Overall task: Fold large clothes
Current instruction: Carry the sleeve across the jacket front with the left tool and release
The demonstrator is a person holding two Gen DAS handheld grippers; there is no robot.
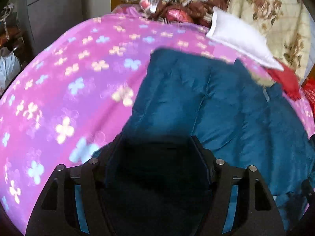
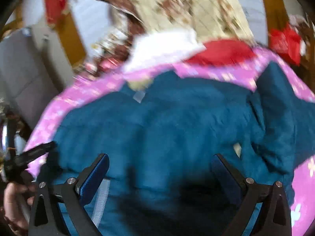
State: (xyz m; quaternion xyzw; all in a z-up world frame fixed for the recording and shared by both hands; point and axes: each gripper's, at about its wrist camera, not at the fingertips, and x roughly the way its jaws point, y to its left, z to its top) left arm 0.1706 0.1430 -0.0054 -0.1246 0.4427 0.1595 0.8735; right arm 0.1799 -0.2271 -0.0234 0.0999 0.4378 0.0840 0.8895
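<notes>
Currently the teal padded jacket point(image 2: 157, 122) is spread on the pink floral bedsheet point(image 1: 59, 78). Left gripper point(image 1: 155, 143) and right gripper point(image 2: 159, 163) are held released above it. Soft, bulky, slippery; best gripped at hem or sleeve edges.

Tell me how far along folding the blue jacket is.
Early stage. Done: the blue jacket lies spread on the pink floral bedspread. In hand: nothing; the right hand-held gripper hovers open over it. Left: sleeves and body remain unfolded.
</notes>
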